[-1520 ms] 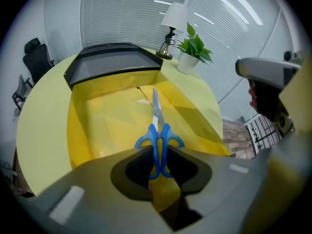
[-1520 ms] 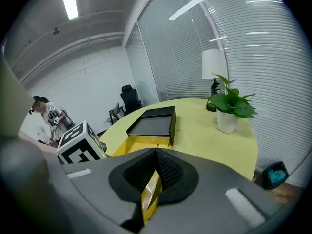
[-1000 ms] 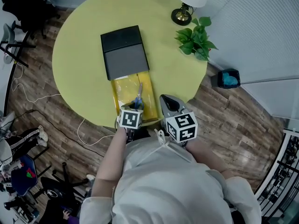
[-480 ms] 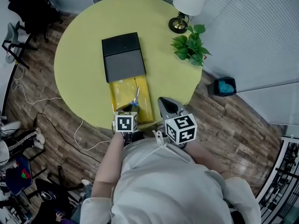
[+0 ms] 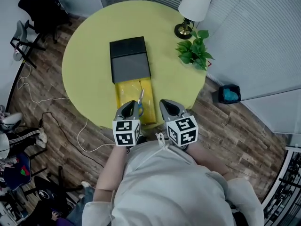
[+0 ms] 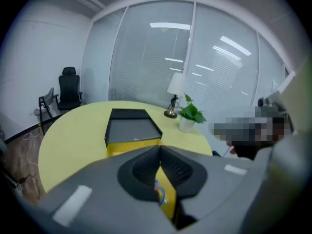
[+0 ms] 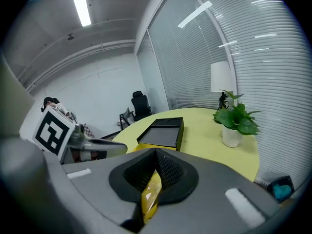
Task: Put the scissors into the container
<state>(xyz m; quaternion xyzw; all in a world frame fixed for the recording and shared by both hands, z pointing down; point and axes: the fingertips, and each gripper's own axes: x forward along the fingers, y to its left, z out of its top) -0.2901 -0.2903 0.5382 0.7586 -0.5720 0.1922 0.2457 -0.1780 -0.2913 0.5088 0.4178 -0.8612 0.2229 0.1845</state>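
Note:
The scissors, blue-handled, lie lengthwise in the yellow tray, which sticks out from under the black container lid on the round table. My left gripper hovers at the tray's near end, just short of the scissor handles, shut with nothing in it. In the left gripper view the jaws meet, and a bit of blue handle shows below them. My right gripper is beside it at the table's near edge, to the right of the tray. It is shut and empty.
A table lamp and a potted plant stand at the table's far right. A black bin with a blue liner sits on the wood floor to the right. An office chair and cables lie to the left.
My left gripper has drawn back from over the scissors toward the table's near edge and its jaws have closed. The scissors stay lying in the yellow tray.

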